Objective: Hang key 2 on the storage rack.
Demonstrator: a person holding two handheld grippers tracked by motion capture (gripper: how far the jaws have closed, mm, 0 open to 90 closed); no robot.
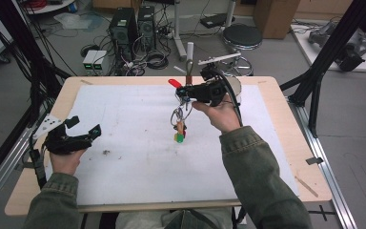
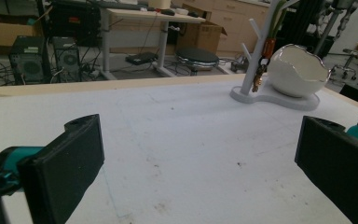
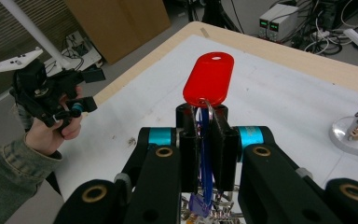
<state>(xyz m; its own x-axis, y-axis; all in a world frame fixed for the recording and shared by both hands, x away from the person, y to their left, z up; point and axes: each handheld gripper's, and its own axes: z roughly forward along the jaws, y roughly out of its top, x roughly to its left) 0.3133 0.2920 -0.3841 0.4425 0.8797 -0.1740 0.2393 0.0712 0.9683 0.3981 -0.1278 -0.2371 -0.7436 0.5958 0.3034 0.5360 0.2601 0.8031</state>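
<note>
Item: key bunch (image 1: pixel 179 121) with red tag (image 3: pixel 209 86). Location: pinched between the right gripper (image 3: pixel 204 122) fingers, clamped together on the ring; tag stands just above the fingertips, remainder dangles below them, off the white mat (image 1: pixel 124 157). Handling, judged: light, loose, swings freely, metal slippery; grip best at ring or flat tag. Appearance: glossy red oval tag, blue fob, wire rings, green and orange pieces. Left gripper (image 2: pixel 200 154): fingers wide apart, nothing between.

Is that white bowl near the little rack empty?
Cannot tell: the white bowl stands upright beside the rack, but its inside is hidden.
</note>
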